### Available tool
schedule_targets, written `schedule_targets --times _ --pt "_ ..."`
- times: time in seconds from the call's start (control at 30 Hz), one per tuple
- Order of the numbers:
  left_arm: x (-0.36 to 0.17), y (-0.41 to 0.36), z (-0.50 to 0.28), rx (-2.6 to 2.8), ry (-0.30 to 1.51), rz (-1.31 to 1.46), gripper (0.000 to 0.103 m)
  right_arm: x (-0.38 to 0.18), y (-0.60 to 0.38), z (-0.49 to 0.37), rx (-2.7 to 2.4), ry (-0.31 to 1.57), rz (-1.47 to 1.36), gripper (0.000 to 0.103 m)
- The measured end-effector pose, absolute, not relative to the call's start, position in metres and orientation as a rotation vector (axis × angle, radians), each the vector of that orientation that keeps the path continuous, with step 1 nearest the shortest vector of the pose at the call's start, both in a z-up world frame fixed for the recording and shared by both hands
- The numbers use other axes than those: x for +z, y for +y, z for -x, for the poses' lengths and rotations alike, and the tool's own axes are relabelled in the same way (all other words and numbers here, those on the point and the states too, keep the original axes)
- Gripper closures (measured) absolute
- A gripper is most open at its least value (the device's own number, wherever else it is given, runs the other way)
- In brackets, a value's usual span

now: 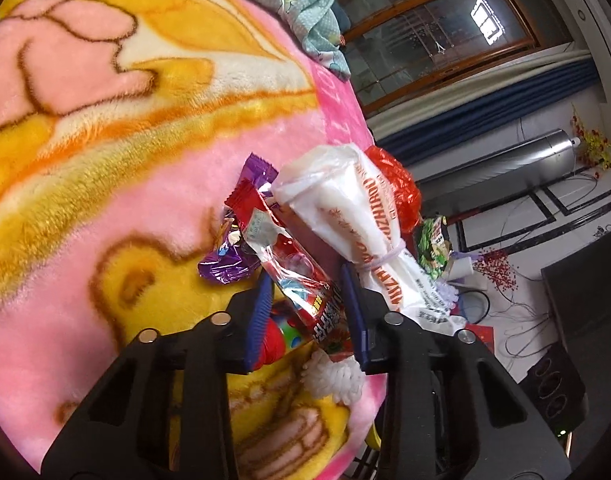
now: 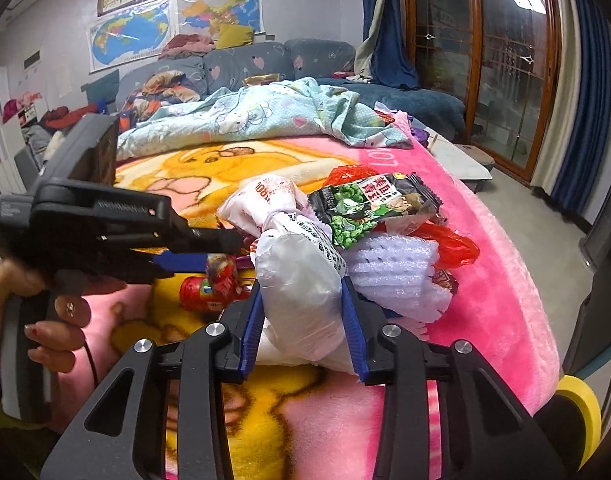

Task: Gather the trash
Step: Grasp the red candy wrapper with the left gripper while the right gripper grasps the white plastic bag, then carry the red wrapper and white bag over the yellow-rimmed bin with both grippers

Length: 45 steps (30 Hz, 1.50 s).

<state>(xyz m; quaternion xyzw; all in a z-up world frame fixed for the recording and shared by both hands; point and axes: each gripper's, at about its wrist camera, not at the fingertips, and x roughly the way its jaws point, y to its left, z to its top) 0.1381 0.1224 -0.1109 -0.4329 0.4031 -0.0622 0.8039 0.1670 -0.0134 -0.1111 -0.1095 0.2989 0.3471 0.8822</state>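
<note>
On the pink blanket (image 2: 485, 280), left of the white bag (image 2: 301, 280), the left claw (image 1: 309, 304) clamps a red wrapper (image 1: 293, 272); the right claw (image 2: 303, 316) clamps the bag itself. Pickup step; next, I judge, both lift clear.

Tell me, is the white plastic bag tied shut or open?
Tied shut: a band cinches the white plastic bag around its neck.

Left tool (image 1: 309, 284) angled downward, blue pads (image 1: 261, 304) closed on red snack wrapper (image 1: 293, 268). Right tool (image 2: 303, 292) angled downward too, blue pads (image 2: 351, 320) pressed against both sides of white plastic bag (image 2: 301, 280). Left hand (image 2: 45, 312) wrapped round left tool's handle, fingers curled, seen in right wrist view.
</note>
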Motion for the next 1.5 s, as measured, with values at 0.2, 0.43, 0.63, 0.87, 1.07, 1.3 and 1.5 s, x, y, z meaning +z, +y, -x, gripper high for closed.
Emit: schedule_targets --times 0.2,0.43,0.63,0.87,1.07,1.3,1.5 --pt "-0.100 0.125 -0.127 -0.141 0.823 0.900 0.082 -0.104 -0.012 -0.162 0.754 0.606 0.214 0.069" --pt "-0.073 0.135 -0.106 -0.099 0.739 0.818 0.085 -0.092 -0.013 -0.154 0.783 0.581 0.181 0.070" --pt "-0.049 0.125 -0.094 -0.093 0.680 0.719 0.087 -0.079 -0.019 -0.151 0.784 0.563 0.137 0.070" --pt "-0.035 0.107 -0.088 -0.124 0.647 0.660 0.090 -0.063 -0.035 -0.144 0.760 0.528 0.098 0.070" --pt "-0.026 0.089 -0.088 -0.164 0.638 0.629 0.091 -0.056 -0.049 -0.142 0.714 0.515 0.078 0.071" --pt "-0.019 0.059 -0.092 -0.226 0.646 0.571 0.092 -0.049 -0.080 -0.141 0.638 0.508 0.021 0.071" --pt "-0.016 0.031 -0.098 -0.282 0.659 0.516 0.093 -0.045 -0.106 -0.141 0.580 0.501 -0.027 0.071"
